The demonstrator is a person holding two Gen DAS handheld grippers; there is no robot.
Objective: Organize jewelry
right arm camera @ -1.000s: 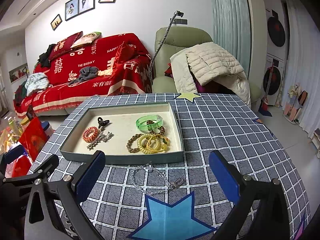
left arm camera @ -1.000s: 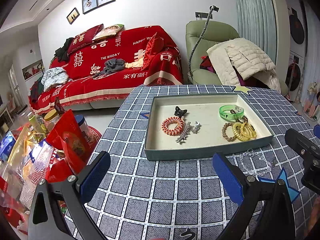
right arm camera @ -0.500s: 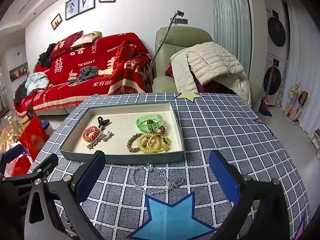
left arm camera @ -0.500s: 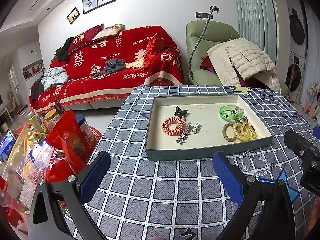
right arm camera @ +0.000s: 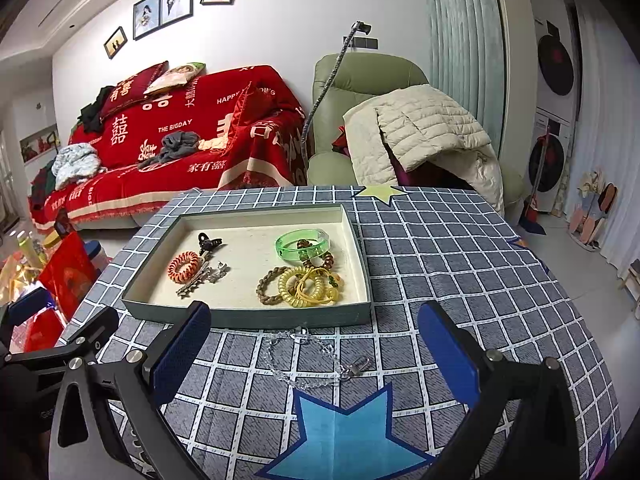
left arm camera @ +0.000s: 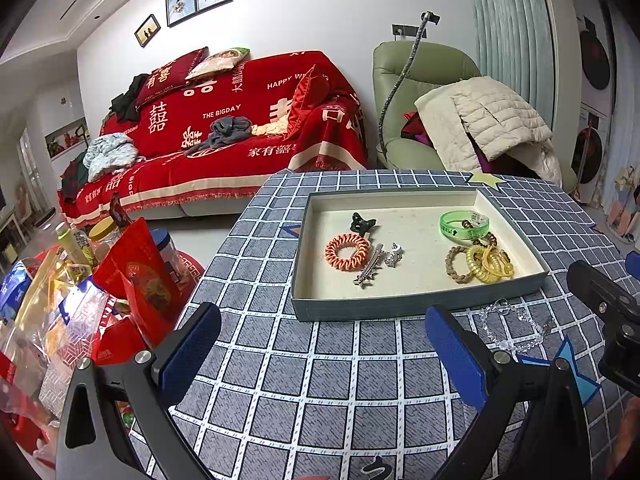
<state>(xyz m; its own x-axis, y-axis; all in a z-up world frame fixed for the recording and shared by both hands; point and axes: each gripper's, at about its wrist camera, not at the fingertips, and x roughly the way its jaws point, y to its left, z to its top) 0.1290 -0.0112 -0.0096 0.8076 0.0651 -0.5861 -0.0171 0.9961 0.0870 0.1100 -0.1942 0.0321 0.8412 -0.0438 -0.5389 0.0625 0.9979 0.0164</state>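
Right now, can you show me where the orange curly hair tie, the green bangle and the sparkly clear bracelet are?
orange curly hair tie (right arm camera: 183,267), right wrist view, on its coiled ring.
green bangle (right arm camera: 303,243), right wrist view, on its front band.
sparkly clear bracelet (right arm camera: 276,368), right wrist view, on its bead strand.

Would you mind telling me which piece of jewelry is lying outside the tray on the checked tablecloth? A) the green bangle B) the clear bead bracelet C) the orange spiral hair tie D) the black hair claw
B: the clear bead bracelet lies on the tablecloth just in front of the tray, while the other three pieces sit inside the tray.
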